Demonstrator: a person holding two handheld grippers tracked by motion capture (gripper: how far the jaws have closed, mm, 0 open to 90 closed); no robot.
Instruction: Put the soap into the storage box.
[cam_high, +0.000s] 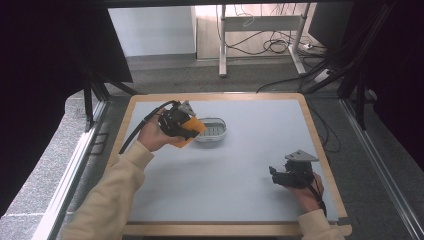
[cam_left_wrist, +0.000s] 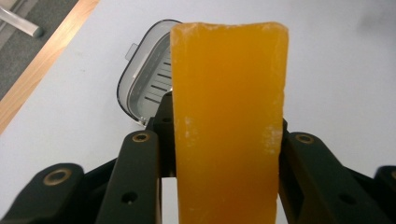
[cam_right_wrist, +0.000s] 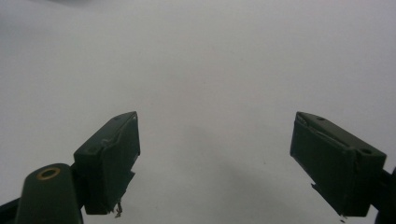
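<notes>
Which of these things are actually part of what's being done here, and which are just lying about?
In the job:
- orange soap bar, clamped in the left gripper
- grey slotted soap dish, just beyond the bar

Not in use:
- right gripper, jaws open over bare table
- desk legs and cables on the floor behind

Grey carpet (cam_high: 210, 75) (desk legs (cam_high: 222, 45) beyond)
</notes>
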